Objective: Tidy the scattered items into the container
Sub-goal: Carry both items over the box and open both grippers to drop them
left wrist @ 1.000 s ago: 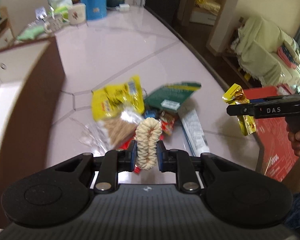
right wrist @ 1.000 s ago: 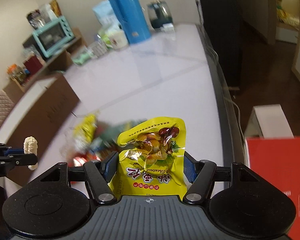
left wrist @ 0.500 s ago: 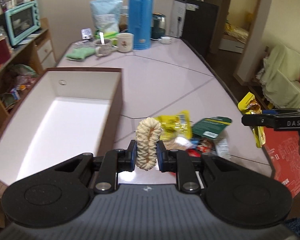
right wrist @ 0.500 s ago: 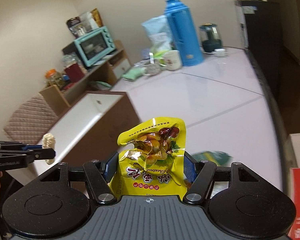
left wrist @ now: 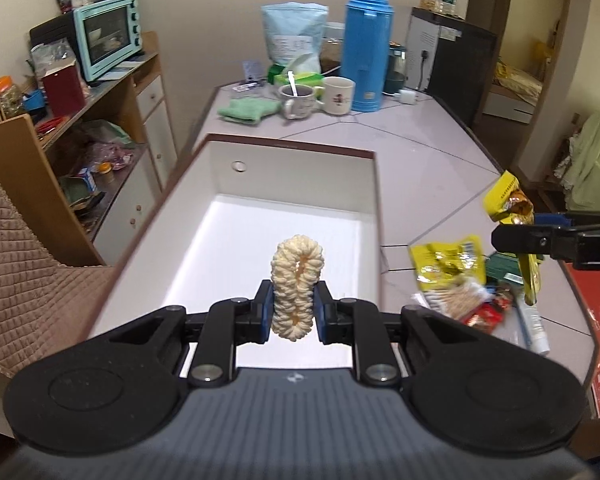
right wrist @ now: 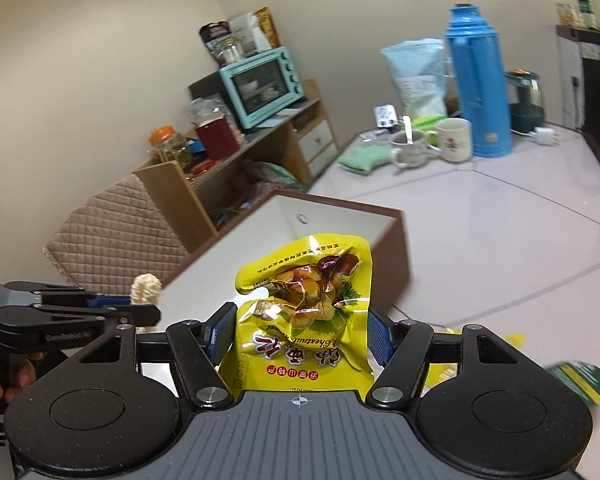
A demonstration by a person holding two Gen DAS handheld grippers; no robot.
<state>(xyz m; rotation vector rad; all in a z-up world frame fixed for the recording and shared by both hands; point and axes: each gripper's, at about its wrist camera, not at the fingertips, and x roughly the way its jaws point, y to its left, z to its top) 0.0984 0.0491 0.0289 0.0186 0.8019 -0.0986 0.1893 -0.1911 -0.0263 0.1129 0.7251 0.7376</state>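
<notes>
Filling most of my left view, the table (left wrist: 432, 168) carries the container (left wrist: 374, 184), a long box with brown outer walls and a white inside. Its white floor looks bare in both views, and one round hole shows in the far wall. I take this box as my landmark.

Beyond its far end stand a blue thermos (left wrist: 367, 48), a pale bag (left wrist: 294, 32), two mugs (left wrist: 338, 96) and a green cloth (left wrist: 246, 109). Off its left side, past the table edge, a teal oven (left wrist: 108, 34) sits on a wooden shelf unit.

On the table just right of the box lies the scattered pile (left wrist: 476, 292): a yellow packet, a clear bag of wooden sticks, a green packet, a white tube and small red wrappers, overlapping one another.

My right gripper (right wrist: 298, 328) is pinching a yellow chestnut pouch (right wrist: 300, 304) across its lower half, held in the air near the box's near right corner, above the pile.

My left gripper (left wrist: 292, 312) has its blue pads pressed onto a cream braided rope ring (left wrist: 296, 284), upright, above the near end of the box's opening.
</notes>
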